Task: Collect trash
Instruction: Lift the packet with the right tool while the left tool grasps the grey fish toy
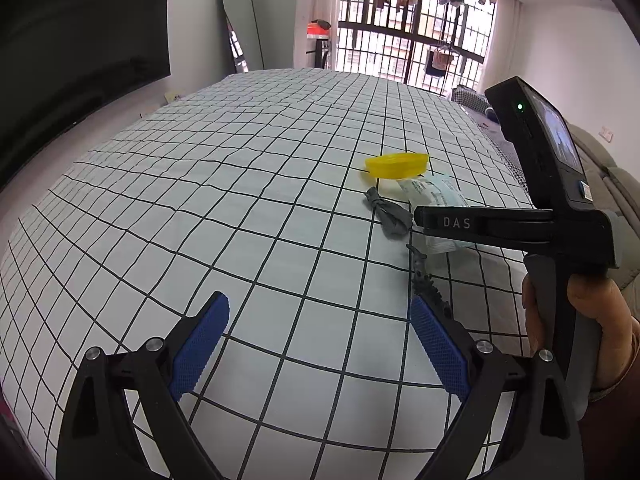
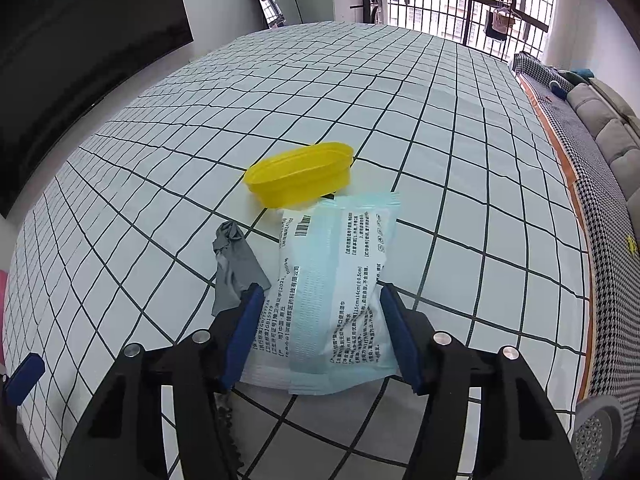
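Observation:
A pale blue wipes packet lies on the white checked cloth, and my right gripper is shut on it, a blue pad against each long side. A yellow plastic dish sits just beyond the packet. To its left lies a crumpled grey scrap. A black toothed strip pokes out under the left finger. In the left wrist view the packet, dish, scrap and strip lie ahead to the right, under the right gripper. My left gripper hangs open over bare cloth.
A black screen fills the left wall, with a leaning mirror and a barred window behind. A grey sofa and a houndstooth cover run along the right edge. A hand holds the right gripper's handle.

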Tool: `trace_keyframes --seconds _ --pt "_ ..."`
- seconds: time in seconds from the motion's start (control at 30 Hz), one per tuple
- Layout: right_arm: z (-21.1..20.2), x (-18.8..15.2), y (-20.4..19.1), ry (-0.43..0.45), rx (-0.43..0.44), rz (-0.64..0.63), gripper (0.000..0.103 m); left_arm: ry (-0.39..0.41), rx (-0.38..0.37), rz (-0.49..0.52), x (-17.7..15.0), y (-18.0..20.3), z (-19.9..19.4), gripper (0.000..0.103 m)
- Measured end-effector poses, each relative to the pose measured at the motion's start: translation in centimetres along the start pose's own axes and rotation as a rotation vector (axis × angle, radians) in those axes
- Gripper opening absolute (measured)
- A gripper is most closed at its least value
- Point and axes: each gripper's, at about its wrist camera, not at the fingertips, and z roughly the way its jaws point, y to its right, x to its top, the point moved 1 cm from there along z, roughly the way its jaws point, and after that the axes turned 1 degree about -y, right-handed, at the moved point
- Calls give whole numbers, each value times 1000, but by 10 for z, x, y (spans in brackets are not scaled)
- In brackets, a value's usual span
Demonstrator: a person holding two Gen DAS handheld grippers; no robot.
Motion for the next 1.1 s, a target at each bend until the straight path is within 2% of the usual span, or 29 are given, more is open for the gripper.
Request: trace_keyframes --seconds 0.23,0.4,0.6,0.8,0.9,1.0,1.1 --pt "-27 -16 14 36 20 53 56 -18 -11 -11 1 -3 4 90" --pt "-55 -42 25 57 39 90 56 -23 -13 -2 0 -1 5 90" --pt "-78 -78 37 18 47 113 56 -34 -31 -2 -1 3 5 90" --pt "-107 -101 47 59 50 149 56 -42 -40 21 -1 16 0 90" --pt "-120 -116 52 89 15 162 56 -50 -55 34 -1 25 -4 90" --pt "-129 -132 64 102 39 191 56 -65 -71 56 -1 39 -5 90" --pt "-138 -147 75 115 47 224 56 -70 -54 90 0 53 -4 91"
